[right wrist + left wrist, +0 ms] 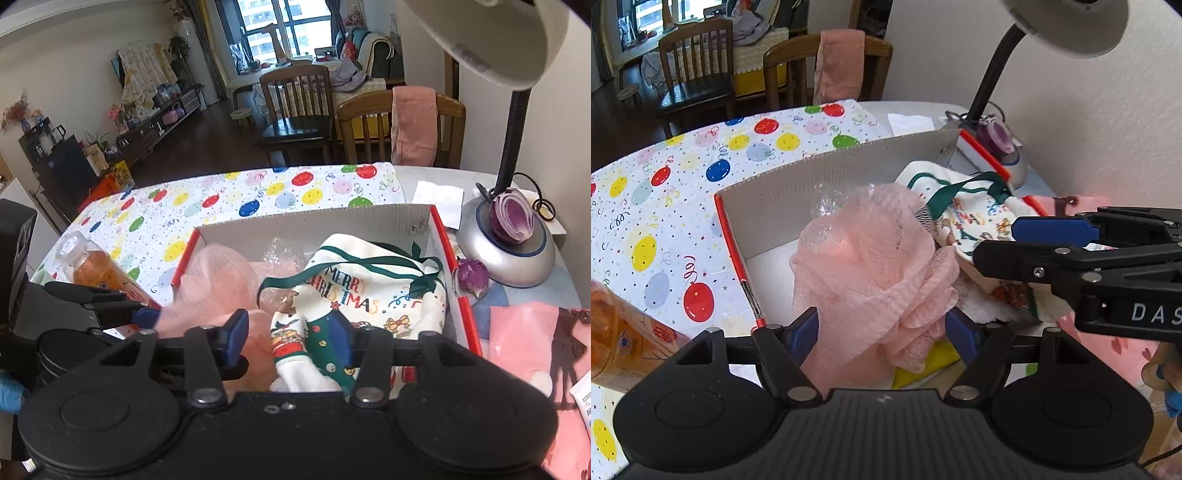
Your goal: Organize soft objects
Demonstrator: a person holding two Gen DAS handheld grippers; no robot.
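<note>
A pink mesh bath pouf (871, 266) lies in the left half of a shallow cardboard box (831, 173) with red edges. My left gripper (882, 334) straddles the pouf's near end; its jaws stand wide and the mesh sits loose between them. A white Christmas cloth (354, 295) with green ribbon fills the box's (314, 225) right half. My right gripper (295, 343) hangs over the cloth's near end, open, with the fabric between its fingers. The right gripper (1027, 243) also reaches in from the right in the left wrist view. The pouf (221, 273) shows beside the cloth.
A desk lamp base (509, 258) carrying a cut purple onion (511, 218) stands right of the box. An orange bottle (99, 273) lies to its left on the balloon-print tablecloth (665, 206). A pink bag (528, 339) lies at the near right. Wooden chairs (369, 125) stand beyond the table.
</note>
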